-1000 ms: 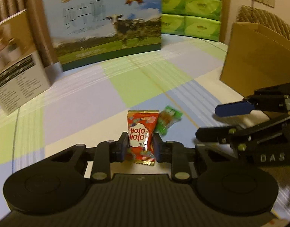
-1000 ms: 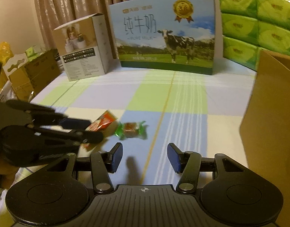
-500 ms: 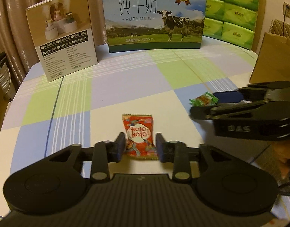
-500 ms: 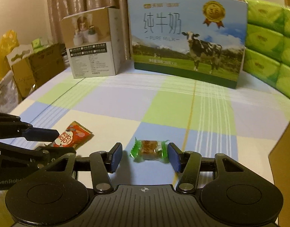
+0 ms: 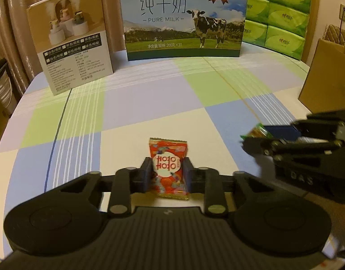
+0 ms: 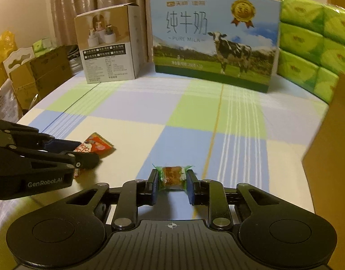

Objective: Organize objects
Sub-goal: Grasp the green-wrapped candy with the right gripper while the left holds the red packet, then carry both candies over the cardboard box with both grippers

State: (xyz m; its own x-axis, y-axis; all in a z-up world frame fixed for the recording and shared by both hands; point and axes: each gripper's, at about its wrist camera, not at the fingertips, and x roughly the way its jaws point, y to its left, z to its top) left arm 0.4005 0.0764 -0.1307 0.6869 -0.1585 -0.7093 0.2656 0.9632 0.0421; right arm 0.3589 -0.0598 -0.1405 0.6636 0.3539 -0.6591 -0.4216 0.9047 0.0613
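Right gripper [image 6: 171,185] first, nearest the lens: its jaws have closed in since half a second ago and now pinch the green-wrapped candy [image 6: 171,178] by its two ends. Half a second back that candy sat loose between spread fingers; now it's held, though I can't tell whether it has left the checked tablecloth [image 6: 149,105].

Over to the left gripper [image 5: 168,172]: pinching the red snack packet [image 5: 168,166] across its middle, jaws tight on both edges, the same hold as a second ago. The packet stands upright in the jaws, its lower edge close to the cloth.

So both hands are loaded, which I read as the pick-up stage done for both pieces; what remains is carrying them to wherever they belong.

Beyond the packet, the brown cardboard box [image 5: 325,78] sits off to its right, a likely drop spot, though that's my guess. Farther back stand the humidifier carton [image 5: 71,42], the milk case [image 5: 183,20] and the green tissue packs [image 5: 282,15].
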